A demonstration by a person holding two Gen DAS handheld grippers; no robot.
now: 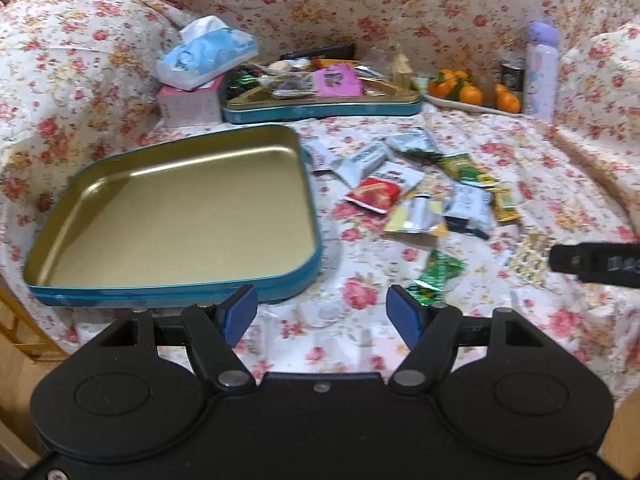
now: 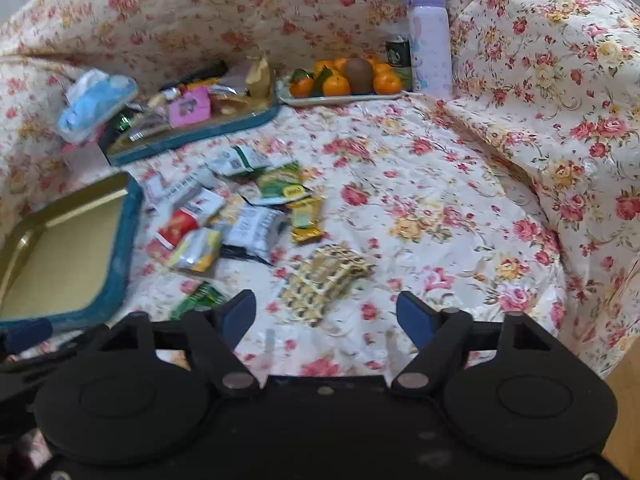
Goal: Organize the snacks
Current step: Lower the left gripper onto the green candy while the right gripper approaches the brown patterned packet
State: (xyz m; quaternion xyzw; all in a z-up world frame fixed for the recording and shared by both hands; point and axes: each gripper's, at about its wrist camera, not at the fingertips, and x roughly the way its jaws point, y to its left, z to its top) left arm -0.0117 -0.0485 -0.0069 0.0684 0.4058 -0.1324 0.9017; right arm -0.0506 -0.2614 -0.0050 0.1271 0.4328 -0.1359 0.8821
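Two blue tins (image 1: 176, 216) were present: one empty, one filled (image 1: 320, 98). About a dozen loose snack packets (image 1: 416, 188) lay ahead of the fingers. One bottle (image 2: 430, 40) and one fruit plate (image 2: 344, 96) stood beyond.

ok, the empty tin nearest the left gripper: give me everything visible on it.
The empty tin is a shallow rounded-rectangle tray, metal by its look: glossy gold inside, teal-blue outer wall with a raised rim. Nothing lies in it. It sits flat and open on the floral cloth, left of the loose snack packets, in front of the second, filled tin. Its near wall lies just beyond the left gripper, whose jaws stand open; contact cannot be told. The right wrist view shows only its right end.
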